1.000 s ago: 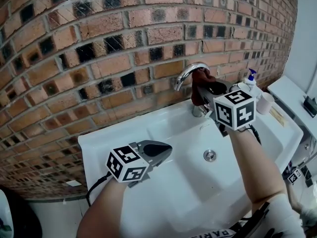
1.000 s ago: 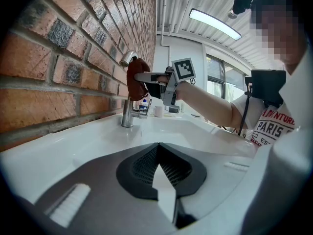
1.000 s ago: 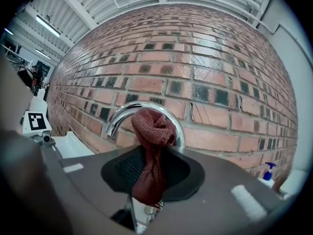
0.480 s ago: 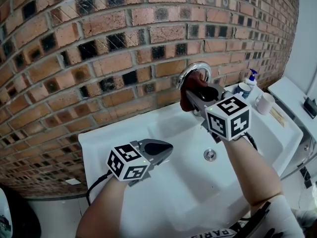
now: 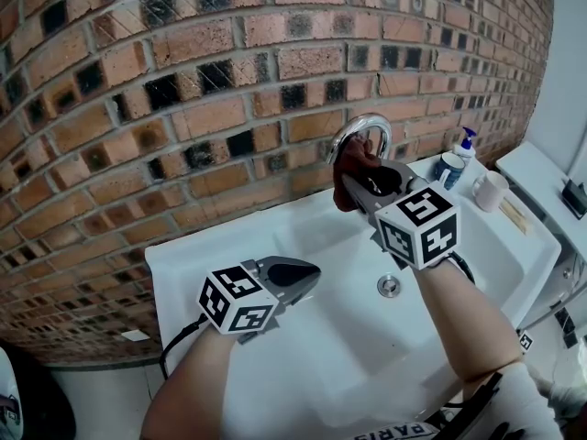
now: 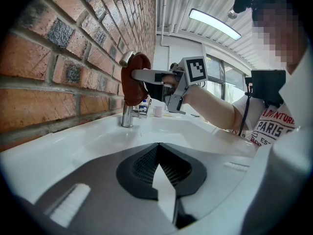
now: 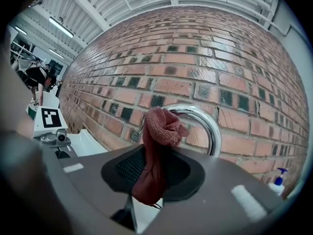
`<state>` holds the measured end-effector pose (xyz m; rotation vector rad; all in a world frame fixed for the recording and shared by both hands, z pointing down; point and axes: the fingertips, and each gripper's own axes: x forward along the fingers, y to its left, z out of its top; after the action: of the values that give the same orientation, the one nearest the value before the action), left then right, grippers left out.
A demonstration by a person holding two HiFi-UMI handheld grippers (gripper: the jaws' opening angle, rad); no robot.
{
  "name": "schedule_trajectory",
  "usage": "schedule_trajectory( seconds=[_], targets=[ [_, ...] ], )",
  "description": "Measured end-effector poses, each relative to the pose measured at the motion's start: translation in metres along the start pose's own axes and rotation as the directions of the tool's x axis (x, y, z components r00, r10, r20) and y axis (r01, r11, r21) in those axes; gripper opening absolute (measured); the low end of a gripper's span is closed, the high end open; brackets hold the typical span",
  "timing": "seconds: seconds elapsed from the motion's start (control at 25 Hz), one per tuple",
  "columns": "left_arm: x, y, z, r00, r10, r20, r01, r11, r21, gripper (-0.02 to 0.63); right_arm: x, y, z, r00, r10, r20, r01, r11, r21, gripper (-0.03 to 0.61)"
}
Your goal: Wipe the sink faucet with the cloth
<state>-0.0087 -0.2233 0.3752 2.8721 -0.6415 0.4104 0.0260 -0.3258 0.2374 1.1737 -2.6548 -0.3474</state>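
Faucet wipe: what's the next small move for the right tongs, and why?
Probably slide the cloth along the faucet arch toward its base. The right tongs are shut on the cloth, which sits against the spout end, while the shiny arch beyond it is uncovered.

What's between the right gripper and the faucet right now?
The red cloth, clamped in the right gripper, sits bunched against the faucet spout. The right gripper view shows this.
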Motion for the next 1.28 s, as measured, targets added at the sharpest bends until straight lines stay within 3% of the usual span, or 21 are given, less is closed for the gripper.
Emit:
schedule_trajectory(
  seconds=[0.16, 0.28, 0.44, 0.52, 0.68, 0.96, 1.28],
  targets=[
    [0.000, 0.000, 0.000, 1.000, -0.002, -0.003, 0.002, 1.000, 0.000, 0.006, -0.020, 0.014, 0.003, 0.999, 0.024, 0.025, -0.025, 1.000, 0.014, 0.092],
    [0.000, -0.001, -0.001, 1.000, -0.003, -0.005, 0.003, 1.000, -0.001, 0.006, -0.037, 0.041, 0.000, 0.994, 0.101, 0.046, -0.104, 0.991, 0.089, 0.092],
    [-0.001, -0.001, 0.000, 1.000, -0.001, -0.002, 0.001, 1.000, -0.001, 0.006, -0.051, 0.074, -0.024, 0.973, 0.230, 0.031, -0.230, 0.934, 0.275, 0.092],
    [-0.001, -0.001, 0.000, 1.000, 0.000, -0.003, 0.000, 1.000, 0.000, 0.006, -0.053, 0.078, -0.038, 0.969, 0.249, 0.008, -0.238, 0.916, 0.322, 0.092],
    [-0.001, -0.001, -0.001, 1.000, 0.000, -0.005, 0.000, 1.000, 0.001, 0.006, -0.049, 0.083, -0.067, 0.969, 0.244, -0.037, -0.220, 0.923, 0.316, 0.092],
    [-0.001, -0.001, 0.000, 1.000, 0.000, -0.004, 0.000, 1.000, -0.001, 0.006, -0.040, 0.099, -0.106, 0.936, 0.332, -0.115, -0.294, 0.919, 0.263, 0.087],
    [-0.001, 0.000, 0.000, 1.000, 0.001, -0.003, -0.001, 1.000, 0.000, 0.006, -0.039, 0.103, -0.115, 0.923, 0.366, -0.121, -0.321, 0.903, 0.285, 0.084]
  ],
)
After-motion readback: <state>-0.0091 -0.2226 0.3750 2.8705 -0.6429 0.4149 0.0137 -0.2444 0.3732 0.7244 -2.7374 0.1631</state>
